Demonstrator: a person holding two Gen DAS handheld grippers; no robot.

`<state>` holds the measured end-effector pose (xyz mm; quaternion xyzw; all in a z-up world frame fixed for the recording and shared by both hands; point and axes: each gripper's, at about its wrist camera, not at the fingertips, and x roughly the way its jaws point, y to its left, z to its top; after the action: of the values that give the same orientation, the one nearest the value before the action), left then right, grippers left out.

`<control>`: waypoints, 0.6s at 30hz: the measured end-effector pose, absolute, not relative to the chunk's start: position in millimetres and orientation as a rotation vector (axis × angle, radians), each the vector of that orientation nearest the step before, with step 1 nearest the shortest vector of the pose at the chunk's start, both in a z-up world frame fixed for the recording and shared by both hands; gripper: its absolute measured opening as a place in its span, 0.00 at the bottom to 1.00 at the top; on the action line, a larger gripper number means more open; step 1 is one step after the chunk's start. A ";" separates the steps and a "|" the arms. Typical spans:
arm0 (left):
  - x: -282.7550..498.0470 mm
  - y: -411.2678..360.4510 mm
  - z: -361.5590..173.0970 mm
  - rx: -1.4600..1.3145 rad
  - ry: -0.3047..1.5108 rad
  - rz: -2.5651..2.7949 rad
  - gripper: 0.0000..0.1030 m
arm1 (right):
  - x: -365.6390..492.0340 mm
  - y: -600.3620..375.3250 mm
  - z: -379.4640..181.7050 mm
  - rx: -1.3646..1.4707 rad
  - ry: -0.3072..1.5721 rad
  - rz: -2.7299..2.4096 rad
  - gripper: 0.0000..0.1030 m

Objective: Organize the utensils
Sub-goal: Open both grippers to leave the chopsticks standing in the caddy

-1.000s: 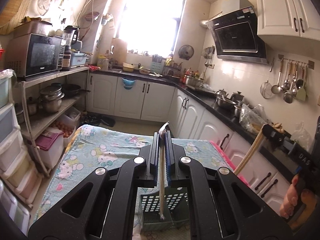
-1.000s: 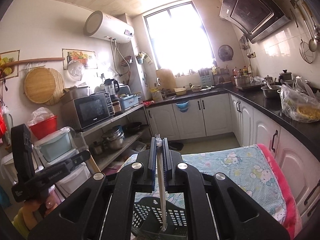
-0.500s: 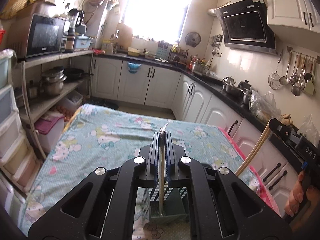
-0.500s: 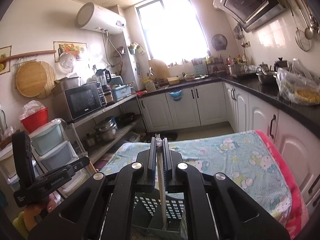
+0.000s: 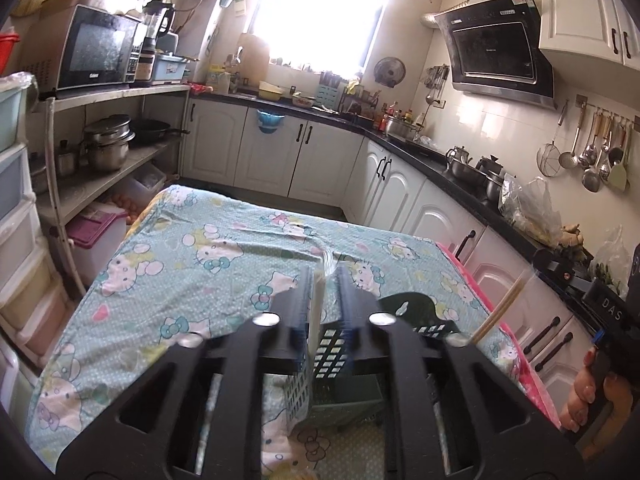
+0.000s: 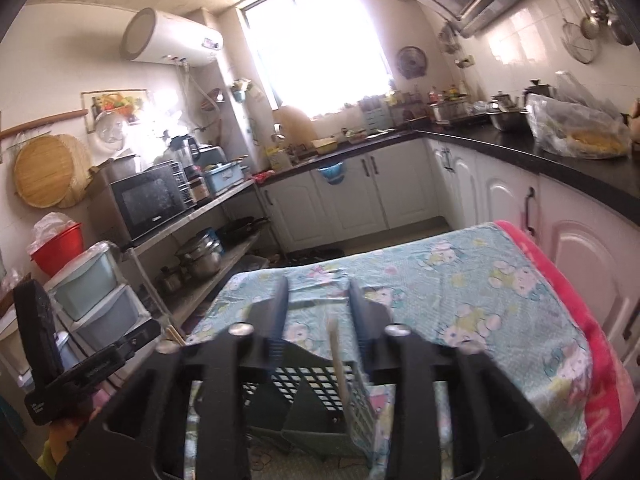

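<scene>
A dark green slotted utensil basket point(image 5: 340, 364) stands on the cartoon-print cloth of the table point(image 5: 192, 264), right below both grippers; it also shows in the right wrist view point(image 6: 316, 396). My left gripper point(image 5: 323, 280) has its jaws slightly apart, with pale wrapped chopsticks point(image 5: 316, 300) between them, reaching down to the basket. My right gripper point(image 6: 318, 300) is open, and its pale chopsticks point(image 6: 338, 360) stand loose in the basket. The right gripper with chopsticks point(image 5: 500, 312) also shows in the left wrist view.
White cabinets under a black counter point(image 5: 420, 152) run along the back and right. A metal shelf with a microwave point(image 5: 96, 52) and pots point(image 5: 108, 140) stands left, plastic drawers point(image 5: 12, 200) beside it. A pink blanket edge point(image 6: 592, 340) borders the table's right side.
Both grippers have tilted down over the basket. The right jaws have opened wide and let go of their chopsticks. The left jaws have parted a little.
</scene>
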<state>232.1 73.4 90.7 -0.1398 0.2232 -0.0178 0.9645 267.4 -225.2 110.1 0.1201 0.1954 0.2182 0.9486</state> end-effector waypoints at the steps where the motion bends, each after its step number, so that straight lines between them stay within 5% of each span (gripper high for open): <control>1: 230.3 74.4 90.2 -0.288 0.452 -0.037 0.30 | 266.0 -227.2 109.2 0.245 0.397 0.438 0.35; 18: 196.5 81.0 75.5 -0.325 0.466 -0.024 0.89 | 229.8 -229.6 88.4 0.165 0.447 0.415 0.53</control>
<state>196.5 81.0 75.5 -0.1604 0.2298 -0.0120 0.9599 229.8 -229.6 88.4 0.0813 0.2199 0.2041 0.9505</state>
